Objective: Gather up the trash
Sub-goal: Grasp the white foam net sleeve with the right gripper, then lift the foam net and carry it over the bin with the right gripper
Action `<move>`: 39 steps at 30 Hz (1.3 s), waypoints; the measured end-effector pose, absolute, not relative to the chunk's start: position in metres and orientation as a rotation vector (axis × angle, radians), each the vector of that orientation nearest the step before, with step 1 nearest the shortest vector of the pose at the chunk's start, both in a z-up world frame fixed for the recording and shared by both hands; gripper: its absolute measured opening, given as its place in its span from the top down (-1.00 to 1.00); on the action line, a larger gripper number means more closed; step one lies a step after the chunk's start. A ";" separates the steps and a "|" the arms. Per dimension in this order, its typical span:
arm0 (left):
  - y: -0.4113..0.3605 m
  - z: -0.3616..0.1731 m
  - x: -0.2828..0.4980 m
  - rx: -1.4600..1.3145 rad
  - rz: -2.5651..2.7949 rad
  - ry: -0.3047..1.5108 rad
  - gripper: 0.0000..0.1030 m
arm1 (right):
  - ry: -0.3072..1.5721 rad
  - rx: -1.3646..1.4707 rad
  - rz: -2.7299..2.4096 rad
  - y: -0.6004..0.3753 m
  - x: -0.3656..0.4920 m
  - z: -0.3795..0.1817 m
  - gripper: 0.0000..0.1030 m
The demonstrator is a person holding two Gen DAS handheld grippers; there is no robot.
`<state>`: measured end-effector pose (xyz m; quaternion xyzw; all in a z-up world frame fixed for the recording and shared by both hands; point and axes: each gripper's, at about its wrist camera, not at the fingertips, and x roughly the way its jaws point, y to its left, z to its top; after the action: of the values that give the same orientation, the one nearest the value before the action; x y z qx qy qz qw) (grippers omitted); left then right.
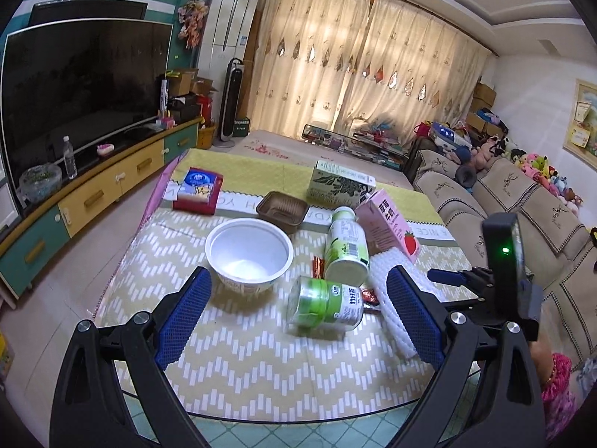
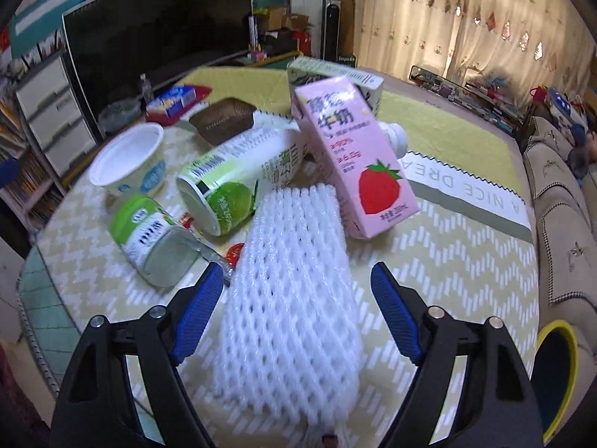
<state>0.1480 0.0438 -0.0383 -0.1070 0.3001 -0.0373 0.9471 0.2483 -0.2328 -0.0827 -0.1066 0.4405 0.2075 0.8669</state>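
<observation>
Zigzag-patterned cloth [image 2: 447, 261] carries toppled bottles, a pink carton [image 2: 354, 156] and a white bowl [image 1: 248, 252]; the right gripper [image 2: 296, 276], spread wide, straddles soft foam netting [image 2: 291, 298] ungripped, while the left gripper [image 1: 298, 283] hovers wide, empty.

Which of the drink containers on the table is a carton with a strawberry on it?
The pink carton, leaning behind the white foam net. The green-label bottle and the small green-label jar both lie on their sides.
</observation>
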 end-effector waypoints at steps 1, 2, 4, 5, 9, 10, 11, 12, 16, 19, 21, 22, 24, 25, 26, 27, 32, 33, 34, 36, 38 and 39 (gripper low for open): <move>0.044 -0.039 0.148 -0.220 -0.077 0.613 -0.81 | 0.926 -0.235 0.439 -0.229 0.249 -0.084 -0.32; 0.045 -0.041 0.149 -0.222 -0.078 0.614 -0.81 | 0.924 -0.246 0.443 -0.227 0.250 -0.085 -0.13; 0.046 -0.042 0.150 -0.228 -0.079 0.616 -0.81 | 0.918 -0.268 0.438 -0.223 0.250 -0.084 0.18; 0.046 -0.044 0.151 -0.232 -0.079 0.619 -0.81 | 0.915 -0.272 0.436 -0.222 0.249 -0.083 0.41; 0.046 -0.047 0.154 -0.237 -0.080 0.630 -0.81 | 0.885 -0.252 0.438 -0.227 0.242 -0.071 0.75; 0.046 -0.047 0.154 -0.239 -0.079 0.631 -0.81 | 0.880 -0.235 0.445 -0.231 0.240 -0.067 0.75; 0.045 -0.048 0.155 -0.240 -0.077 0.631 -0.81 | 0.875 -0.222 0.450 -0.231 0.239 -0.064 0.76; 0.046 -0.048 0.154 -0.240 -0.076 0.631 -0.81 | 0.865 -0.208 0.455 -0.234 0.236 -0.059 0.76; 0.042 -0.047 0.156 -0.234 -0.077 0.633 -0.81 | 0.814 -0.147 0.475 -0.251 0.221 -0.037 0.76; 0.037 -0.047 0.156 -0.220 -0.086 0.636 -0.81 | 0.779 -0.106 0.462 -0.266 0.211 -0.024 0.76; 0.029 -0.047 0.157 -0.207 -0.097 0.643 -0.81 | 0.750 -0.063 0.440 -0.285 0.203 -0.013 0.76; 0.026 -0.047 0.157 -0.202 -0.102 0.647 -0.81 | 0.738 -0.043 0.426 -0.294 0.201 -0.009 0.76; 0.020 -0.047 0.158 -0.195 -0.113 0.651 -0.81 | 0.715 -0.006 0.389 -0.315 0.192 -0.002 0.76; 0.015 -0.047 0.159 -0.189 -0.122 0.655 -0.81 | 0.699 0.010 0.357 -0.329 0.188 0.002 0.76; 0.011 -0.046 0.160 -0.182 -0.129 0.658 -0.81 | 0.687 0.018 0.328 -0.340 0.184 0.004 0.76; 0.008 -0.045 0.160 -0.177 -0.135 0.660 -0.81 | 0.674 0.028 0.289 -0.353 0.182 0.006 0.76; -0.013 -0.043 0.165 -0.147 -0.177 0.672 -0.81 | 0.664 0.112 0.089 -0.432 0.174 0.002 0.76; -0.020 -0.043 0.167 -0.140 -0.189 0.678 -0.81 | 0.674 0.126 0.041 -0.448 0.175 -0.003 0.76; -0.023 -0.043 0.168 -0.137 -0.195 0.681 -0.81 | 0.682 0.140 -0.007 -0.465 0.175 -0.008 0.76; -0.034 -0.046 0.173 -0.131 -0.220 0.698 -0.81 | 0.697 0.169 -0.083 -0.493 0.177 -0.018 0.76; -0.048 -0.050 0.178 -0.121 -0.248 0.722 -0.81 | 0.709 0.196 -0.141 -0.517 0.178 -0.027 0.76; -0.057 -0.054 0.181 -0.115 -0.264 0.737 -0.81 | 0.711 0.205 -0.169 -0.527 0.179 -0.030 0.76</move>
<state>0.1812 -0.0567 -0.0537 -0.0559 0.3590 -0.1284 0.9228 0.1791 -0.5273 -0.0305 0.1001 0.3468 -0.0823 0.9289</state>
